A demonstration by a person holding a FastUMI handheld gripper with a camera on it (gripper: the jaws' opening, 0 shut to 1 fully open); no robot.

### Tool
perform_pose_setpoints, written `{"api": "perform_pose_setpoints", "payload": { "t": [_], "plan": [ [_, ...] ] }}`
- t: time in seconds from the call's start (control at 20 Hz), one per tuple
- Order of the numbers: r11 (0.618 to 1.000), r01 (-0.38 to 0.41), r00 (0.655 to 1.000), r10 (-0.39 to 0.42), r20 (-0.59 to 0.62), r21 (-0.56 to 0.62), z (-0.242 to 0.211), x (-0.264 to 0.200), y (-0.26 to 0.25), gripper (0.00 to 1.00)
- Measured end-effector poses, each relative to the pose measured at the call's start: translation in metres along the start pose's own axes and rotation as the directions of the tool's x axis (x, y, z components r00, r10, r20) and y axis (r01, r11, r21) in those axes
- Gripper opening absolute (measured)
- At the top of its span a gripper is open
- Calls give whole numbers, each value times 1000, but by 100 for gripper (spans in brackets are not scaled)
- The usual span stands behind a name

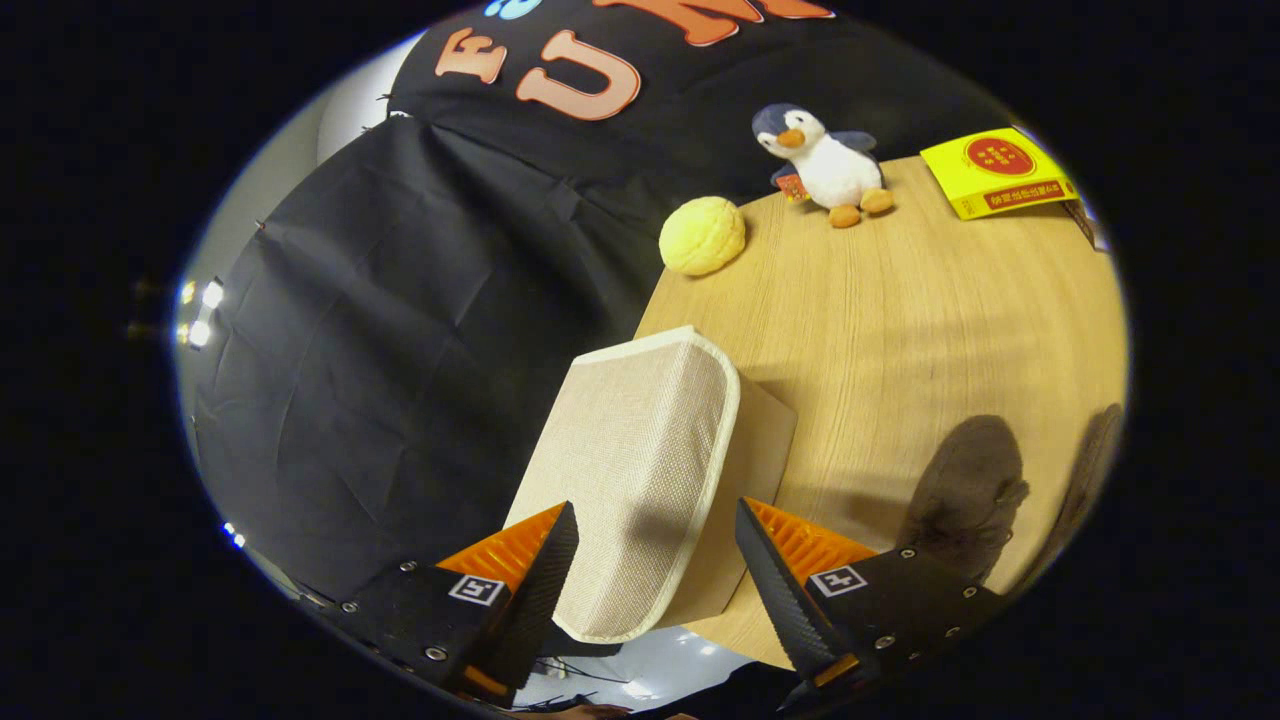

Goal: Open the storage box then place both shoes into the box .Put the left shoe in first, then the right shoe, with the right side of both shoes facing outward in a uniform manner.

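A beige woven storage box (640,440) with cream trim stands near the edge of the wooden table (900,320), its lid down. My gripper (655,510) is open, and its two fingers straddle the near end of the lid, one on each side; I see no clear press on the fabric. Two dark fuzzy shoes lie on the table beyond the right finger: one shoe (968,490) close to the box, the other shoe (1090,455) farther right and partly cut off.
At the far side of the table sit a plush penguin (825,165), a yellow bun-shaped ball (702,235) and a yellow packet (998,170). Black cloth hangs past the table's edge, left of the box.
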State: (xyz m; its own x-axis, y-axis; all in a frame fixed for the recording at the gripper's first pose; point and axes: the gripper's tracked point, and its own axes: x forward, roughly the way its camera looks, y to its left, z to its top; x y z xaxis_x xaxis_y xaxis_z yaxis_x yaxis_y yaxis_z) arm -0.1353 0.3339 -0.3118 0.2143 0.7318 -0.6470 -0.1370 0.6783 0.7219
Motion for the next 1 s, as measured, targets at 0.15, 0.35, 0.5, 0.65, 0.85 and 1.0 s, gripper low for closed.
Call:
{"api": "perform_pose_setpoints", "payload": {
  "t": [0.15, 0.35, 0.5, 0.65, 0.85, 1.0],
  "plan": [
    [998, -46, 999, 47, -23, 53, -9, 19, 0, 95],
    [990, -81, 995, 87, -43, 119, -16, 33, 2, 95],
    [985, -116, 991, 123, -53, 124, -21, 37, 12, 95],
    [984, -132, 988, 140, -60, 119, -23, 27, 19, 91],
    [977, -177, 982, 184, -46, 118, -14, 4, 38, 75],
    [969, -233, 972, 233, 0, 79, 1, -15, 75, 59]
  ]
}}
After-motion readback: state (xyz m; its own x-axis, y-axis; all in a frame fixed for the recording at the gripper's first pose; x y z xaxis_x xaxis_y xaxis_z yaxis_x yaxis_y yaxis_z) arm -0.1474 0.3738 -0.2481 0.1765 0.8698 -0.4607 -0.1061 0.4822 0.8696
